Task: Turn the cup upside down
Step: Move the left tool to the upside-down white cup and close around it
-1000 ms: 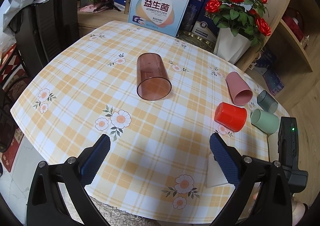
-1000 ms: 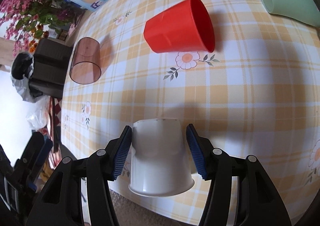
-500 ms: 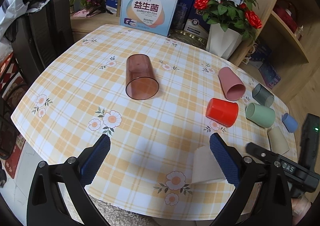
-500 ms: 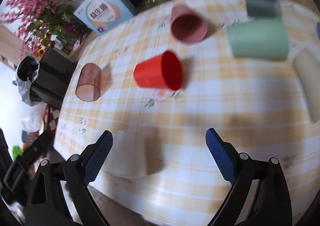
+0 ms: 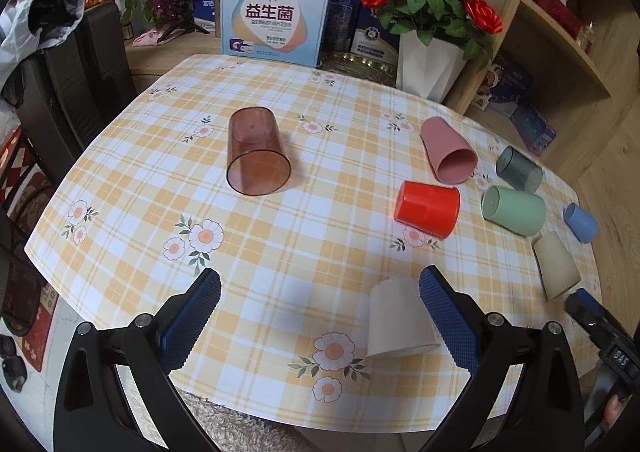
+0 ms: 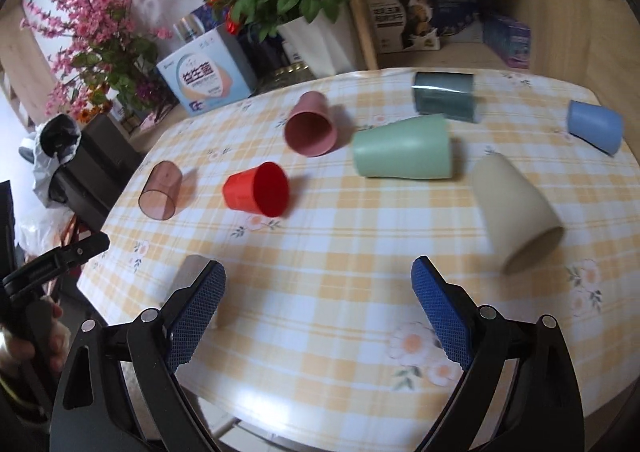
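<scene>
A: What takes up most of the view?

B: A table (image 5: 120,188) under an orange-checked flowered cloth, with a vase of red roses (image 5: 430,48) and a light blue box (image 5: 276,24) behind its far edge.

A: And the grippers?

B: The left gripper (image 5: 320,312) hangs over the near edge, jaws spread wide, nothing between them. The right gripper (image 6: 318,298) is released too, gaping over bare cloth.

A: Where is the task's cup?

B: The white cup (image 5: 396,322) stands mouth-down on the cloth near the front edge, just inside the left gripper's right finger and apart from both pads. In the right wrist view it is mostly hidden behind a blue pad, so I can only make out a pale sliver, probably its side.

A: The other cups?

B: All lie on their sides: a clear brown cup (image 5: 256,152) alone mid-table, then green (image 6: 404,148), beige (image 6: 516,212), pink (image 5: 448,156), red (image 5: 428,208), dark grey (image 6: 444,96), and a small blue cup (image 6: 596,126) at the far right.
</scene>
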`<state>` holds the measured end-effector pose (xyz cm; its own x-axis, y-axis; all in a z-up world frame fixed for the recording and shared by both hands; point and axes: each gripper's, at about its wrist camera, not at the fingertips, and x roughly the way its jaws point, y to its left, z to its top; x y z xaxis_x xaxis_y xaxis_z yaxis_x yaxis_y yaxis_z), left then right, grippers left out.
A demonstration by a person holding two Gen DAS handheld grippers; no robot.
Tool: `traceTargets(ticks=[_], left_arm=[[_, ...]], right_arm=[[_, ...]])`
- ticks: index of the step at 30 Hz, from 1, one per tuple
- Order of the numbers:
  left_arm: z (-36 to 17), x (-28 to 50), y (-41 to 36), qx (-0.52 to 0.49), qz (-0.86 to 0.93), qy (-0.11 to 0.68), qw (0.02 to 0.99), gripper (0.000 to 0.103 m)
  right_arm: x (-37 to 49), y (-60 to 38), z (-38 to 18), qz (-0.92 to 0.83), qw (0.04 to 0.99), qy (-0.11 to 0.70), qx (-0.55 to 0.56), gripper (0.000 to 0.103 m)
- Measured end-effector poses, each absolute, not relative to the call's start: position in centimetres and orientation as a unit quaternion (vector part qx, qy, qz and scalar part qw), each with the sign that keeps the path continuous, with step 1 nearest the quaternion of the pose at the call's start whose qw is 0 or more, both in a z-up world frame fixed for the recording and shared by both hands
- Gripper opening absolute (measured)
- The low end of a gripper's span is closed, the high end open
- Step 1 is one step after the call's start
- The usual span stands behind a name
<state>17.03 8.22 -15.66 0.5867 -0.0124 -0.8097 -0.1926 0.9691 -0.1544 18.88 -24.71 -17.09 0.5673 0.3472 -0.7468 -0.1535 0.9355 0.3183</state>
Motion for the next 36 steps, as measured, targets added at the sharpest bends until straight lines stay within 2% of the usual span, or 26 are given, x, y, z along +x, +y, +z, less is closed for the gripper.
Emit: traceTargets(ticks=[19,33,36], left_arm=[[-22.1,24.5,4.0,-0.158,-0.012,0.612,0.775,0.097],[-25.2,27.0,3.1,-0.147,-0.001,0.660,0.737,0.072],[-25.4,27.2,2.6,-0.140,-0.004,0.662,0.736,0.070]], right_arm=[[18.2,-30.6,-18.6,0.018,0.890,0.450,0.075,0.091],[18.1,-31.7,-19.4,0.008,0.883,0.461,0.090,0.091],[18.0,-31.7,-19.5,0.008,0.882,0.463,0.091,0.091]])
